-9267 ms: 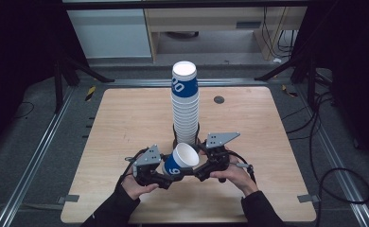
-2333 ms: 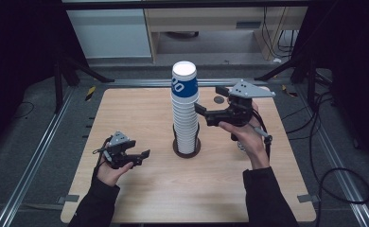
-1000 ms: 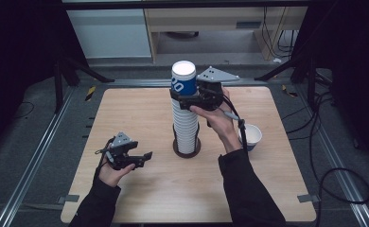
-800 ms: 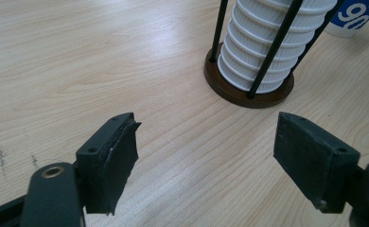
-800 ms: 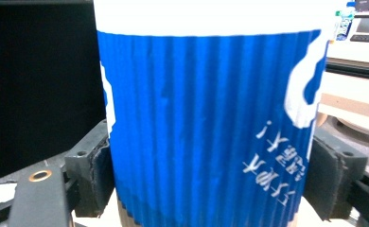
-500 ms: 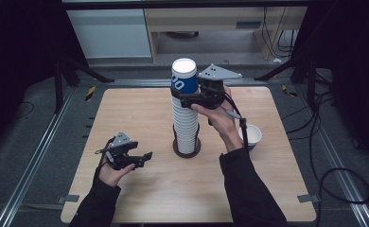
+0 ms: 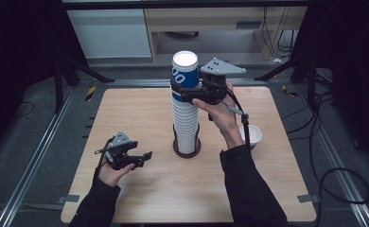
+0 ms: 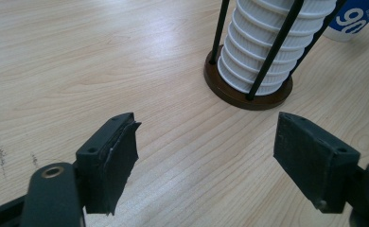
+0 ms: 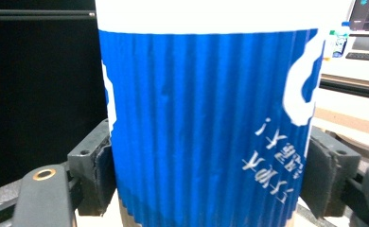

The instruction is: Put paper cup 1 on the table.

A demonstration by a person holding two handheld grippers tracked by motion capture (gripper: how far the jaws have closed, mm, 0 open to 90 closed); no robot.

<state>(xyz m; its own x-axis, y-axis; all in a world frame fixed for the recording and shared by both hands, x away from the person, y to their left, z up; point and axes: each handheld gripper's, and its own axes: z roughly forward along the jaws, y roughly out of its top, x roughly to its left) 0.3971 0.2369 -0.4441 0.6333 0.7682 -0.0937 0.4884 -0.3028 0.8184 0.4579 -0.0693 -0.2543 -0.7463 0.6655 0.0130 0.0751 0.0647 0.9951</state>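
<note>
At the upper centre of the high view, the right gripper (image 7: 186,88) has its 2 fingers pressed against either side of the blue cup (image 7: 185,71), which sits upside down on top of the tall stack of white cups (image 7: 186,124); the fingers have just been closing, and the right gripper view shows the ribbed blue cup (image 9: 211,123) wedged between them. The stack stands upright in a dark round holder (image 7: 187,147) at the middle of the wooden surface (image 7: 140,116). A single white cup (image 7: 250,136) stands on the surface at centre right. At lower left, the left gripper (image 7: 144,158) rests low over the surface, its fingers (image 8: 121,156) about half open with nothing between them.
</note>
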